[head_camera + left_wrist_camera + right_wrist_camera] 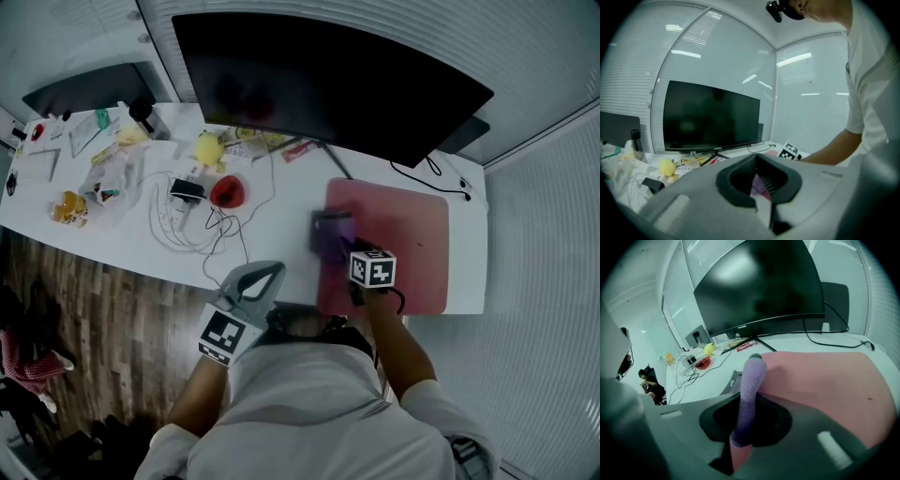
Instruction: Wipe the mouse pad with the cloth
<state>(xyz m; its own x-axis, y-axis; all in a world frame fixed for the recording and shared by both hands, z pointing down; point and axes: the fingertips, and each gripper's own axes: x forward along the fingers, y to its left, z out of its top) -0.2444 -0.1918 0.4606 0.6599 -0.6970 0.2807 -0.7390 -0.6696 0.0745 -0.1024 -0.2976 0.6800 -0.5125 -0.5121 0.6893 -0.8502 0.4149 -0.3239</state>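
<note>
The cloth (751, 394), purple and bunched into a roll, is clamped between the closed jaws of the right gripper (343, 244). In the right gripper view it rises out of the jaws and bends forward, its far end down on the left edge of the mouse pad (403, 234). From the head view the cloth sits on the pad's left margin, about halfway up that side, and seems to hang slightly over onto the table (291, 239). The pad is pink and lies flat at the right end of the white table, its near edge close to the table's front edge.

The left gripper (268, 273) is held close to the person's body, off the table's front edge and above the wooden floor (103, 319). It points toward the table. Its jaws are drawn together with nothing between them.

Further out on the table, left of the pad, a tangle of white cables (183, 223) lies beside a small black box (187, 189) and a red object (228, 191). Just beyond these is a yellow round thing (208, 147), with papers and small clutter spread toward the table's left end.

At the back a wide black monitor (319, 75) stands on a thin stand, its screen dark, with a black cable trailing to its right. White blinds close the wall behind it.
</note>
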